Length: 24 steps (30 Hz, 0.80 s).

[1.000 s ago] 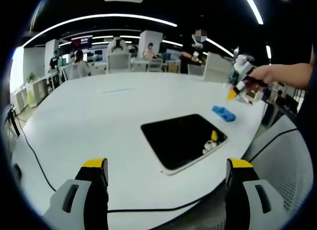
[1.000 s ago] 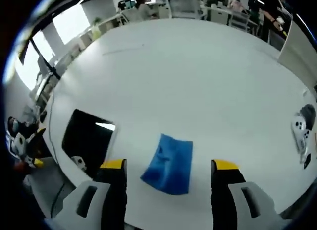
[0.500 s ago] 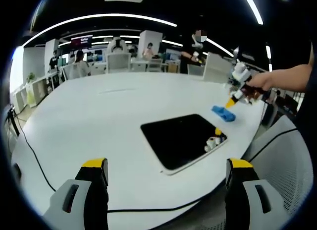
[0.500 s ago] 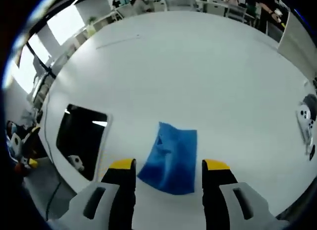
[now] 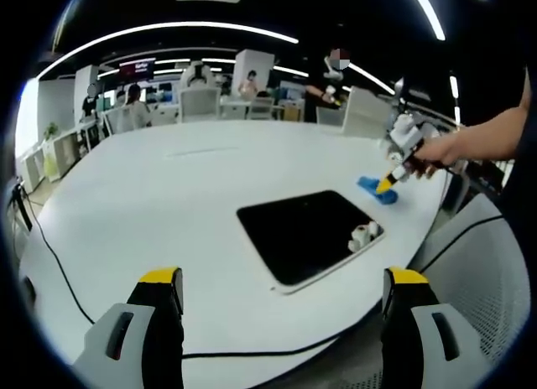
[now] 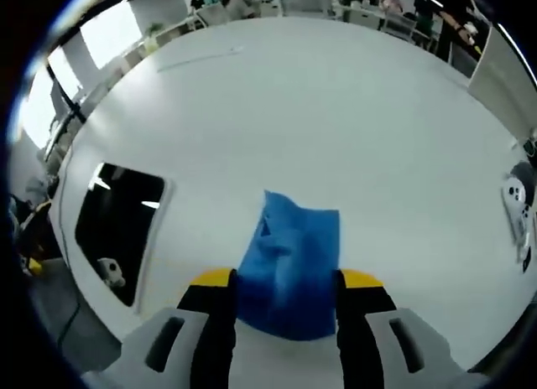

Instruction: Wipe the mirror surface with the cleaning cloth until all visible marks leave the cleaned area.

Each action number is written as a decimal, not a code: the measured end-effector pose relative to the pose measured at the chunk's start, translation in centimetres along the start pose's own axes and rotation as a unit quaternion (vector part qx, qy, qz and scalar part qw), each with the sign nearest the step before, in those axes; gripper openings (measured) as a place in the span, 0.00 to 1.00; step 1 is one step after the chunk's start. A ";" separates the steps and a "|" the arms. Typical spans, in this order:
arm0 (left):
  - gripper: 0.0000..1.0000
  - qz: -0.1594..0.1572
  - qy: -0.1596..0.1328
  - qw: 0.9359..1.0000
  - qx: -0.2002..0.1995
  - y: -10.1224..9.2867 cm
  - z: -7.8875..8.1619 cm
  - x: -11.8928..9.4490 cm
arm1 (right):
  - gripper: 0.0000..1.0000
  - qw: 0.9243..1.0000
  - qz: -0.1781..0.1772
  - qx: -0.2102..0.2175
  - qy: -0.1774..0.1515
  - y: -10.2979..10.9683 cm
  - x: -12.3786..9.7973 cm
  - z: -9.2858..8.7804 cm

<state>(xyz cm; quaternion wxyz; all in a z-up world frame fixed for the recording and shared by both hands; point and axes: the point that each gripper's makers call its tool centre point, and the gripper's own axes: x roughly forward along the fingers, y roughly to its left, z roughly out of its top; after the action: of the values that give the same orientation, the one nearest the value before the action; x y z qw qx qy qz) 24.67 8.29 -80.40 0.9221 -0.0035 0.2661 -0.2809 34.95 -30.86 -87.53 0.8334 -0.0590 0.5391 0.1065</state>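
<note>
A: Right gripper (image 6: 285, 284)?
B: Jaws clamped on the blue cloth (image 6: 292, 263), which lay on the white table (image 6: 352, 137) just beside the mirror (image 6: 117, 225).
A: Left gripper (image 5: 281, 280)?
B: Jaws stood apart, near the mirror.

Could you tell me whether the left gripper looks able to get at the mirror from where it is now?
Probably yes: the mirror lies flat on the white table, ahead of the open left gripper, with nothing between them.
</note>
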 end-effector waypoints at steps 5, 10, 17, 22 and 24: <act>0.99 -0.002 0.004 1.000 0.001 -0.1 -0.1 0.0 | 0.41 1.000 0.000 -0.007 0.002 0.1 0.3 -0.1; 0.99 -0.001 0.007 1.000 0.001 0.0 -0.3 0.0 | 0.38 1.000 -0.009 -0.014 0.003 0.0 0.5 0.0; 0.95 -0.001 0.013 1.000 0.003 0.0 -0.5 0.0 | 0.21 1.000 -0.017 -0.010 -0.001 -0.6 0.5 0.3; 0.99 0.011 -0.006 1.000 0.001 0.4 0.2 0.0 | 0.12 1.000 -0.016 -0.011 0.001 -1.0 0.5 0.2; 0.99 0.010 0.007 1.000 0.005 0.3 -0.3 0.1 | 0.09 1.000 -0.017 -0.017 0.000 -1.3 0.6 0.3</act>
<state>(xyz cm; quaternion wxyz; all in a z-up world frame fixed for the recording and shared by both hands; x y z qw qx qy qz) 24.73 8.52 -80.74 0.9229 0.0060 0.2710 -0.2735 35.75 -31.96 -88.01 0.8340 -0.0822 0.5360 0.1016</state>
